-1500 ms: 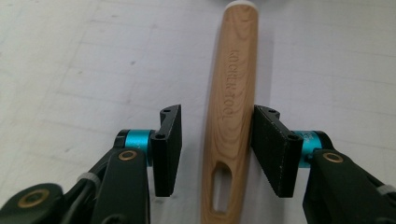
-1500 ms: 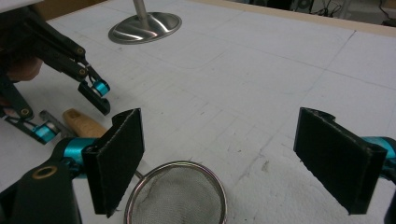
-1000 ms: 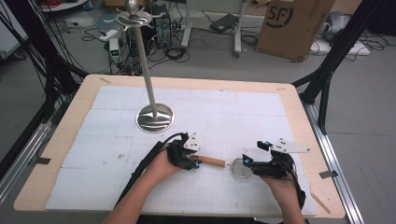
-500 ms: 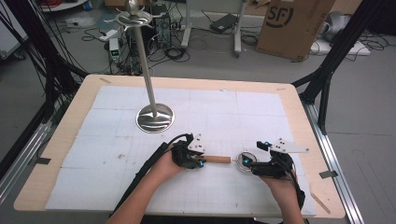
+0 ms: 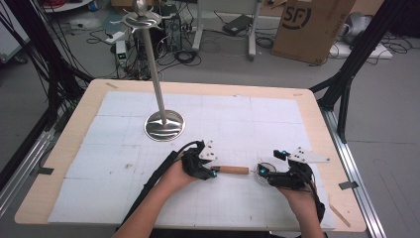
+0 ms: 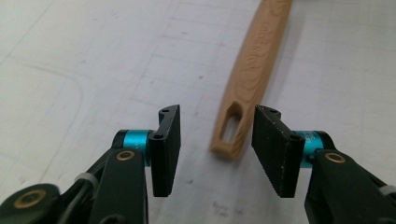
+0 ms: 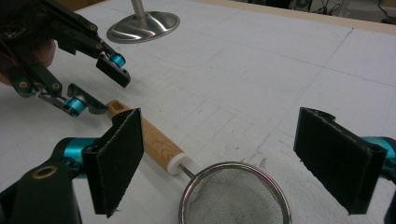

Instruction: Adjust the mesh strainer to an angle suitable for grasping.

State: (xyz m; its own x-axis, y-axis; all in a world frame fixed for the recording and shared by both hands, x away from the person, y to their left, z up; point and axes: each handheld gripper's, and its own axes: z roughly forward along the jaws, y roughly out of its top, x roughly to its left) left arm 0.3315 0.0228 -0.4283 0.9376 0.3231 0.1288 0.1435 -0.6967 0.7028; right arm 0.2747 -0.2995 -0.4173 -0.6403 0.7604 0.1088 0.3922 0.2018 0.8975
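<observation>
A small strainer lies flat on the white mat, its wooden handle (image 5: pixel 233 170) pointing left and its metal mesh bowl (image 5: pixel 265 172) on the right. My left gripper (image 5: pixel 213 172) is open at the handle's free end. In the left gripper view the slotted end of the handle (image 6: pixel 232 128) sits between the parted jaws of that gripper (image 6: pixel 217 121), untouched. My right gripper (image 5: pixel 261 173) is open wide, a jaw on either side of the mesh bowl (image 7: pixel 233 198). The right gripper view (image 7: pixel 219 135) also shows the handle (image 7: pixel 156 142) and the left gripper (image 7: pixel 95 84) beyond it.
A tall metal stand rises from a round shiny base (image 5: pixel 164 125) at the left middle of the mat, also seen as the base (image 7: pixel 143 22) in the right gripper view. The wooden table edge (image 5: pixel 208 88) frames the mat. A cardboard box (image 5: pixel 312 25) and cables lie on the floor behind.
My left hand has edged to the right, bringing its open jaws around the handle's end. The right gripper has shifted only slightly by the mesh bowl.
</observation>
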